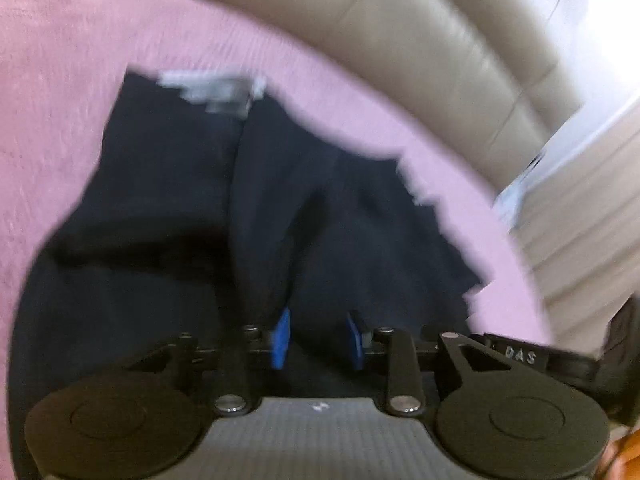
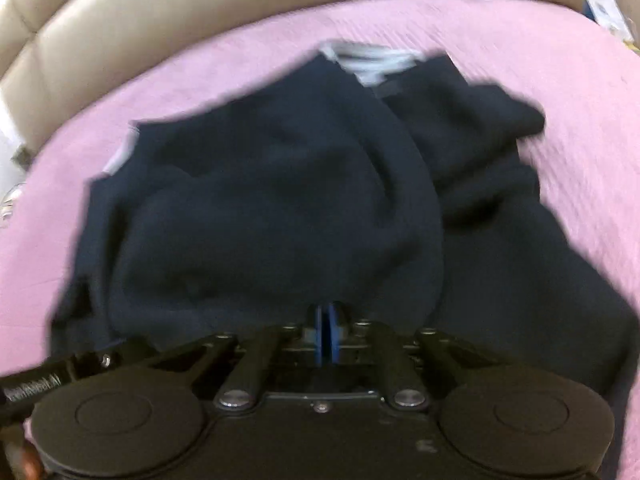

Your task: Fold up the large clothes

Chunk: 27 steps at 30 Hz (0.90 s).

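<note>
Both views are motion-blurred. A dark garment (image 1: 224, 200) lies rumpled on the pink cover (image 1: 60, 120), its near edge hidden under the grippers. The left gripper (image 1: 318, 338) is spread apart over the cloth. The right gripper (image 2: 327, 334) is pinched together at a fold; whether it grips is unclear. Only the right view shows the bunched sleeve (image 2: 492, 116) far right.

The letters "DAS" stand on a black bar (image 1: 520, 356) of the left gripper (image 1: 318, 338); other lettering is too blurred.
</note>
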Available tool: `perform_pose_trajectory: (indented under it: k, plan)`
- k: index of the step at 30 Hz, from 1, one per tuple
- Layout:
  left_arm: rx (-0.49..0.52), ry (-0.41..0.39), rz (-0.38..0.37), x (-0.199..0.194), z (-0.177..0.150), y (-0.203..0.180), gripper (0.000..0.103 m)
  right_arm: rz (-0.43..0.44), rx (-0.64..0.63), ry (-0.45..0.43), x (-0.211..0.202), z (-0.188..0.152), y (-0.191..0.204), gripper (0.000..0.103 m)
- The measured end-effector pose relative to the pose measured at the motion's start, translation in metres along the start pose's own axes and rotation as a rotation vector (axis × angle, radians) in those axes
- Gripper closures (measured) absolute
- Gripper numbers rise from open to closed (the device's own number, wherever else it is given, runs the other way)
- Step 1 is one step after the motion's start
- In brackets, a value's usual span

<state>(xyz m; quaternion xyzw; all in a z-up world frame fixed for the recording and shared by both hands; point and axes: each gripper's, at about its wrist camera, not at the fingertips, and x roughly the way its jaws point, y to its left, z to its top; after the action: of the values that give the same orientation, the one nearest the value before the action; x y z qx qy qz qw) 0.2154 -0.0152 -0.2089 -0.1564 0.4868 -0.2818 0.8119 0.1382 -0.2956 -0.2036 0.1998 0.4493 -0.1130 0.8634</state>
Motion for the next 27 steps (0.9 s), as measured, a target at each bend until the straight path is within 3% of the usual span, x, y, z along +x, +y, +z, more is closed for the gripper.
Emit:
perform_pose_trajectory:
  k: [1,2,4,6,8,11,14,18,21,23,27]
  plan:
    - [0.015,0.037,0.070,0.014,-0.004,0.000,0.092,0.006,-0.007,-0.008,-0.006,0.000,-0.002,0.097]
    - [0.009,0.032,0.088,0.017,-0.009,0.001,0.098,0.015,-0.007,-0.002,-0.020,0.003,-0.002,0.097]
    - [-0.033,0.046,0.073,0.003,-0.011,0.001,0.097,0.035,0.008,-0.001,-0.053,0.010,-0.007,0.094]
    - [0.006,0.037,0.071,-0.024,-0.011,-0.008,0.092,0.057,-0.024,0.009,-0.094,0.011,-0.016,0.073]
    - [0.082,0.027,0.129,-0.060,-0.020,-0.017,0.083,0.049,-0.074,0.045,-0.127,-0.001,-0.027,0.055]
    - [0.159,0.035,0.166,-0.105,-0.043,-0.026,0.073,0.003,-0.178,0.152,-0.153,-0.040,-0.035,0.048]
    - [0.206,0.098,0.201,-0.137,-0.072,-0.027,0.071,-0.038,-0.277,0.258,-0.168,-0.083,-0.039,0.045]
    - [0.217,0.202,0.248,-0.149,-0.100,-0.022,0.069,-0.051,-0.325,0.343,-0.172,-0.125,-0.043,0.041]
    - [0.152,0.277,0.248,-0.163,-0.115,-0.006,0.053,-0.039,-0.359,0.352,-0.174,-0.142,-0.035,0.036]
    - [0.115,0.304,0.256,-0.168,-0.121,0.001,0.051,-0.044,-0.385,0.350,-0.175,-0.147,-0.030,0.033]
    - [0.040,0.362,0.263,-0.176,-0.135,0.013,0.037,-0.064,-0.417,0.340,-0.175,-0.151,-0.021,0.033]
